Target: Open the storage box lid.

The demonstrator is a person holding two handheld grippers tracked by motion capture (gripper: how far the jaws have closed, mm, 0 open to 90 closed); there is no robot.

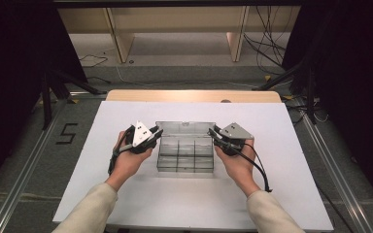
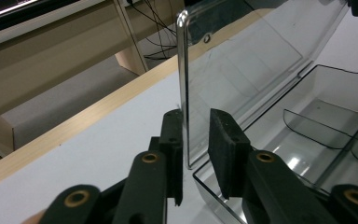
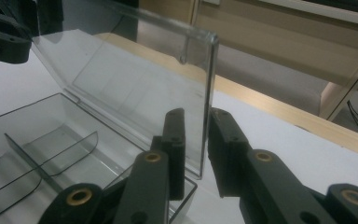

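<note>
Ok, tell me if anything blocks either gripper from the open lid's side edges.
Nothing visible does. The left gripper already straddles one side edge of the upright clear lid, and the right gripper straddles the other edge. In both, gaps show between pads and plastic, so neither has clamped. The box compartments look empty.

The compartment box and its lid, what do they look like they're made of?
The box and its raised lid look like clear, glossy hard plastic, probably acrylic or similar: the table shows through both, and the lid's edges catch bright glints.
</note>
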